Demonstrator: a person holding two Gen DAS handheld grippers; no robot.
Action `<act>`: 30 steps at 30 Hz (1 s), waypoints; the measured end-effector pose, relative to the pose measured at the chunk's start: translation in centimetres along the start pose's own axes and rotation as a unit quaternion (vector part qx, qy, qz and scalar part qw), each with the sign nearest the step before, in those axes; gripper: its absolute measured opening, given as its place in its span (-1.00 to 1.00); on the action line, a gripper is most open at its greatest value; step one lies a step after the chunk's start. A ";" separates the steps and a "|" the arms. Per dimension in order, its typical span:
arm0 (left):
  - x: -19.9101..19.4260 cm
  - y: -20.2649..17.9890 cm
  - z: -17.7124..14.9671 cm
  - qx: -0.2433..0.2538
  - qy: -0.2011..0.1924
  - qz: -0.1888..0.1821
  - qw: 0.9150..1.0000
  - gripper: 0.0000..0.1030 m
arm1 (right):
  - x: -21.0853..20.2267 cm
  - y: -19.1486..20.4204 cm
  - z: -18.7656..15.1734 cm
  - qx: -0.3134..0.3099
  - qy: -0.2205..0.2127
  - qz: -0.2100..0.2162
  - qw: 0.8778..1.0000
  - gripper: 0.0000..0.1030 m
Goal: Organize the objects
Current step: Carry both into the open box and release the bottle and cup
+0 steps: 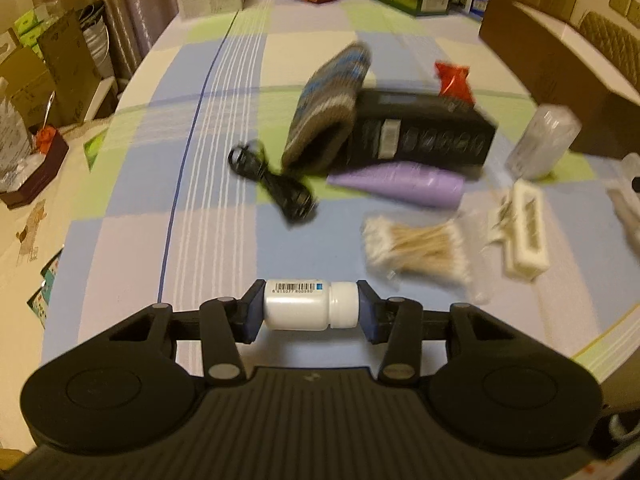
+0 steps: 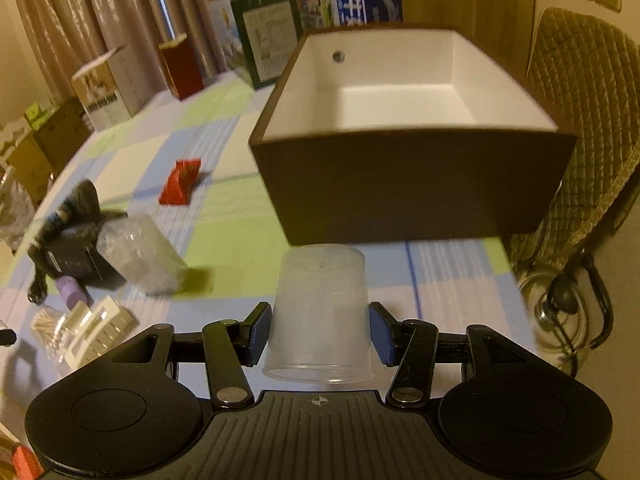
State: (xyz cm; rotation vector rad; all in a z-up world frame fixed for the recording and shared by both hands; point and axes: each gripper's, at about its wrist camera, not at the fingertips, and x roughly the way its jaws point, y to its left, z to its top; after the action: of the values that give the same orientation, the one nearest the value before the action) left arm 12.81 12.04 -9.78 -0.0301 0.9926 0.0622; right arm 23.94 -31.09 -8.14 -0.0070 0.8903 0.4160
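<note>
The left gripper (image 1: 311,311) points down at a slant, its two pads squeezing the ends of a small white bottle (image 1: 310,306); the right gripper (image 2: 320,334) also tilts down, its pads pressing a clear cup (image 2: 320,316).

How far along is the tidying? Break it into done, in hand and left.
Done: nothing shows; the brown box looks empty inside.
In hand: the left gripper clamps a white bottle end to end; the right gripper grips a clear cup, upside down, before the box.
Left: black box, purple tube, cotton swabs, black cable, red packet, clear jar.
</note>
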 end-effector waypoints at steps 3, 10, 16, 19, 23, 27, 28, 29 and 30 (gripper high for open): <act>-1.2 -1.5 1.9 0.008 -0.016 -0.010 1.000 -0.19 | -1.4 -0.8 1.2 -0.001 -0.020 0.009 1.000 -0.04; -2.9 -7.8 8.1 0.056 -0.063 -0.058 0.995 -0.19 | -3.8 -2.8 4.6 -0.011 -0.071 0.027 0.997 -0.04; -2.1 -15.9 14.1 0.105 -0.096 -0.127 0.982 -0.19 | -3.9 -5.2 8.1 -0.024 -0.097 0.028 0.995 -0.04; -1.1 -20.4 17.1 0.126 -0.106 -0.154 0.974 -0.19 | -2.9 -6.7 9.8 -0.027 -0.096 0.027 0.995 -0.04; 0.8 -25.5 20.5 0.138 -0.105 -0.184 0.967 -0.19 | -0.7 -8.8 11.8 -0.029 -0.079 0.027 0.996 -0.04; 3.6 -30.0 23.3 0.150 -0.086 -0.198 0.965 -0.19 | 1.5 -10.3 13.1 -0.051 -0.056 0.028 0.997 -0.04; 4.4 -31.3 23.8 0.159 -0.080 -0.196 0.964 -0.19 | 2.2 -10.5 13.3 -0.059 -0.049 0.025 0.997 -0.04; 5.1 -32.1 24.2 0.166 -0.074 -0.196 0.963 -0.19 | 2.9 -10.7 13.5 -0.067 -0.040 0.025 0.997 -0.04; 5.7 -33.0 24.6 0.172 -0.068 -0.196 0.963 -0.19 | 3.6 -10.9 13.7 -0.073 -0.031 0.024 0.997 -0.04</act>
State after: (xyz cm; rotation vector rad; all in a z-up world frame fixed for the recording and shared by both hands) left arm 38.70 -19.31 -1.22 0.0953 0.8336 -0.4665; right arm 40.13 -37.46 -3.92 -0.1070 0.7980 0.5233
